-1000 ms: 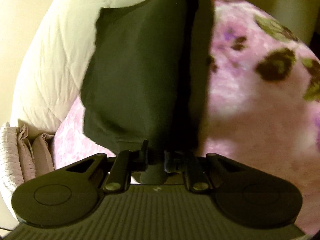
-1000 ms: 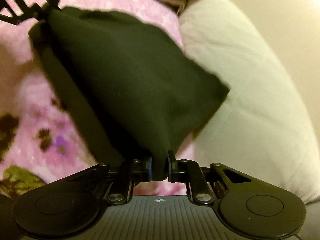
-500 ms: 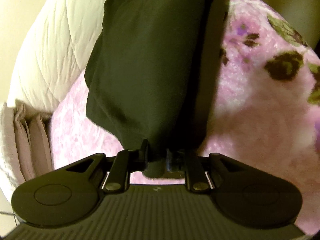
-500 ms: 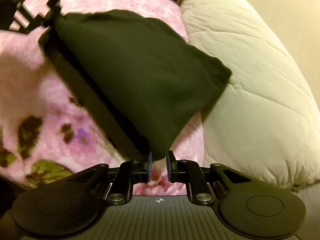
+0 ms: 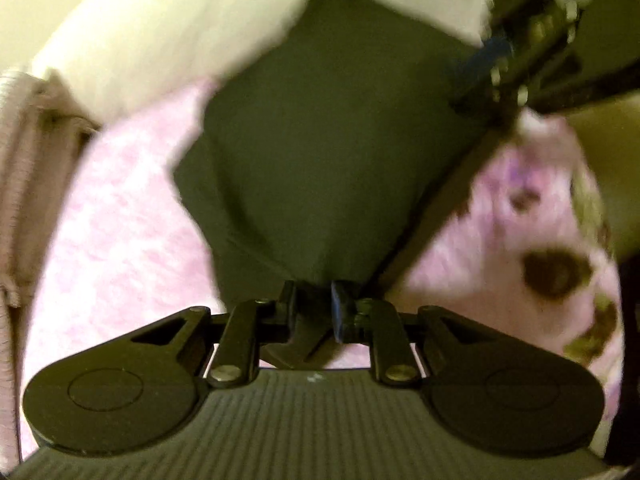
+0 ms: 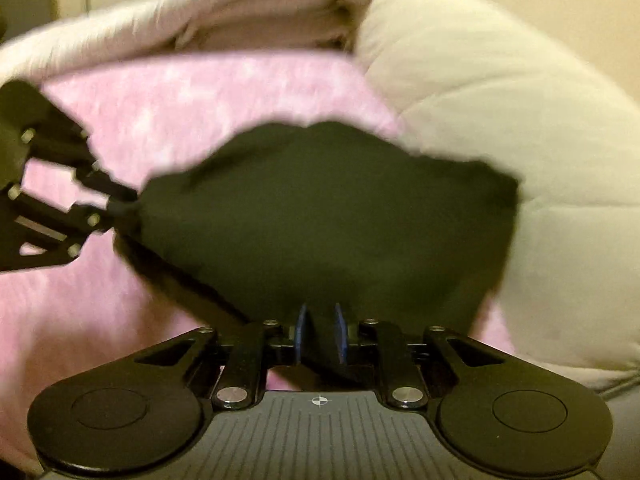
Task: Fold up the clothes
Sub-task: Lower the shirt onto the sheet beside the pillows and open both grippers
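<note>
While both grippers share one dark garment over the bed, each view gives its own cues for finishing this fold cleanly.

Left wrist view, garment: the dark green garment hangs from the left gripper and spreads away over the pink floral blanket, its far edge reaching the white quilted duvet at the blanket's far edge.
Left wrist view, fingers: close together, with cloth bunched between them; the grip looks firm.
Left wrist view, other tool: the right gripper shows at the upper right, blurred, at the garment's other corner.
Left wrist view, side: folded pinkish cloth sits along the blanket's left edge.

Right wrist view, garment: the same cloth stretches from the right gripper across to the left gripper at the left, sagging over the blanket.
Right wrist view, fingers: the jaws are opening, the blue pads a little apart with a strip of fabric between them; whether they press on it, I cannot tell.
Right wrist view, background: a stack of folded pale cloth lies at the blanket's far edge beside the duvet.

Advice, tension: keep the top edge taut between both corners so the fold line stays straight.
Advice, lowering: bring both corners down level together, likely onto bare blanket clear of the duvet.
Advice, risk: a one-sided early release would probably let the cloth slump crooked.
</note>
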